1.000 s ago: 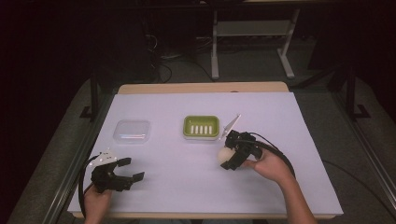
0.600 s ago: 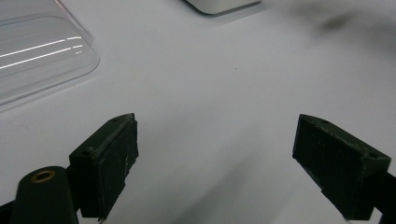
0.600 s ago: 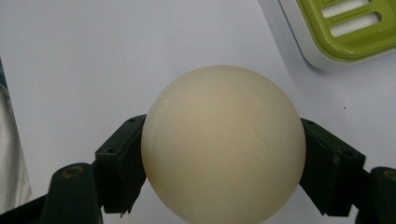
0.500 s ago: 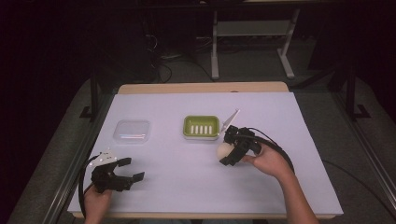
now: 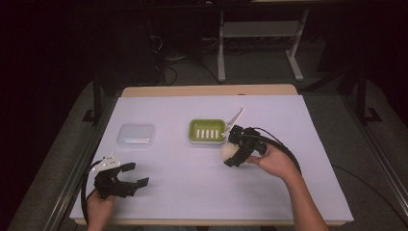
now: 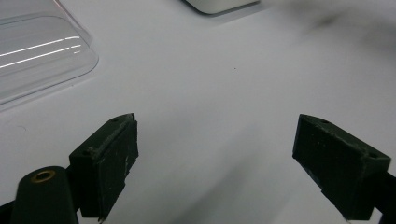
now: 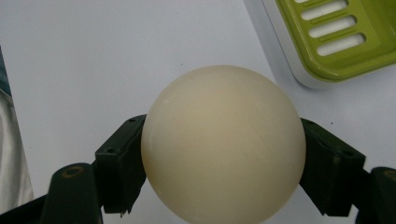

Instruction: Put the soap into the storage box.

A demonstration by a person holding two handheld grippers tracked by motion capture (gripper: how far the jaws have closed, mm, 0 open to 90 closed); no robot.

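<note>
A cream round ball of soap (image 7: 224,142) sits clamped between the jaws of my right gripper (image 5: 234,153), held just above the white table cover a little below and right of the green slotted soap dish (image 5: 207,130). In the right gripper view the green dish (image 7: 343,37) lies at the upper right. My left gripper (image 5: 133,175) rests low at the front left of the table, open, with bare cover between its jaws (image 6: 215,154). A clear plastic lid (image 5: 136,134) lies left of the dish, and its corner (image 6: 39,51) appears beyond the left jaws.
A white stick-like tool (image 5: 234,119) leans at the dish's right end. The white cover (image 5: 308,159) spreads over the wooden table, whose far edge (image 5: 207,90) shows. Metal stand legs (image 5: 260,33) rise on the floor behind.
My right gripper with the ball swung up toward the dish half a second ago and has now come back down slightly. The left gripper has stayed put.
</note>
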